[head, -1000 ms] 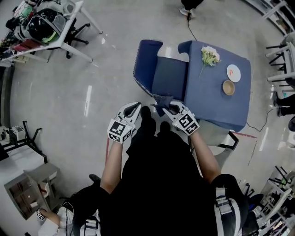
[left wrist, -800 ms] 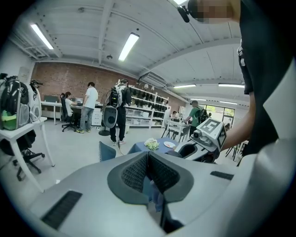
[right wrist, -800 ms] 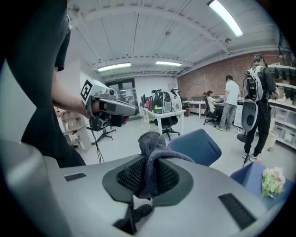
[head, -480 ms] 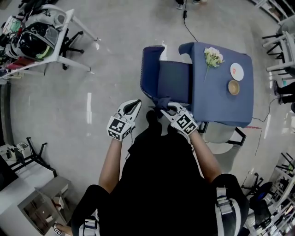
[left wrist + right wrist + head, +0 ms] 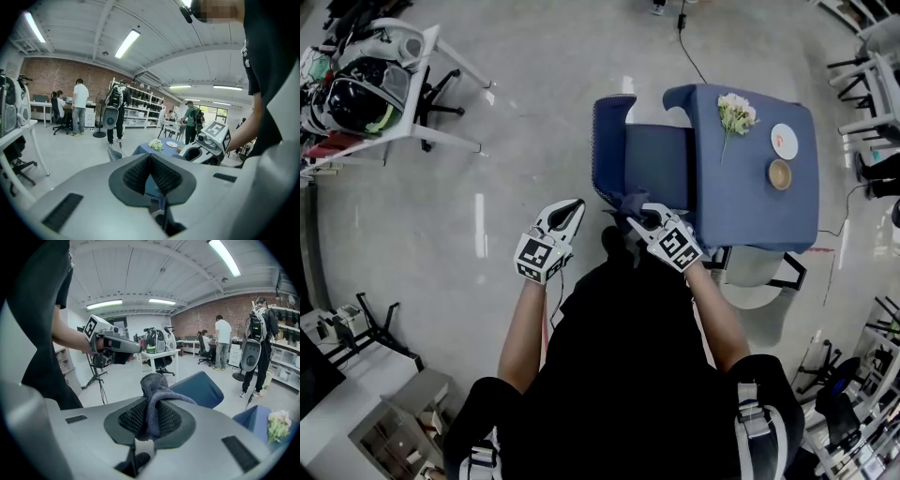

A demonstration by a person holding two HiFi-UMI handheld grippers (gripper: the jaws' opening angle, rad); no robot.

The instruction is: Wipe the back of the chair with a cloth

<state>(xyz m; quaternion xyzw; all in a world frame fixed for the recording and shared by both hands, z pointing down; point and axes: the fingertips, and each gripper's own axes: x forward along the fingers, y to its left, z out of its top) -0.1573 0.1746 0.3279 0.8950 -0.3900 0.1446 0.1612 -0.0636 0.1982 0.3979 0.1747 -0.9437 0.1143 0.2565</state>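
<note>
A blue chair [image 5: 649, 167] stands pushed against a blue-clothed table [image 5: 755, 202], its backrest [image 5: 605, 150] on the left side in the head view. My right gripper [image 5: 635, 208] is shut on a grey-blue cloth [image 5: 630, 200] just at the near end of the chair. In the right gripper view the cloth [image 5: 154, 397] bunches up between the jaws with the chair back [image 5: 197, 387] beyond. My left gripper [image 5: 570, 210] hovers left of the chair, shut with nothing in it; its view shows the jaws closed together [image 5: 151, 176] and the right gripper [image 5: 206, 143] beyond.
On the table lie a flower bunch [image 5: 736, 114], a white plate [image 5: 785, 141] and a small bowl [image 5: 780, 173]. A white desk with gear [image 5: 375, 84] stands far left. Several people [image 5: 79, 105] stand by shelves across the room. A cable [image 5: 694, 56] runs on the floor.
The view has drifted so the chair and table sit slightly further right and up. Both grippers stay near the chair's near end; the right one keeps hold of the cloth.
</note>
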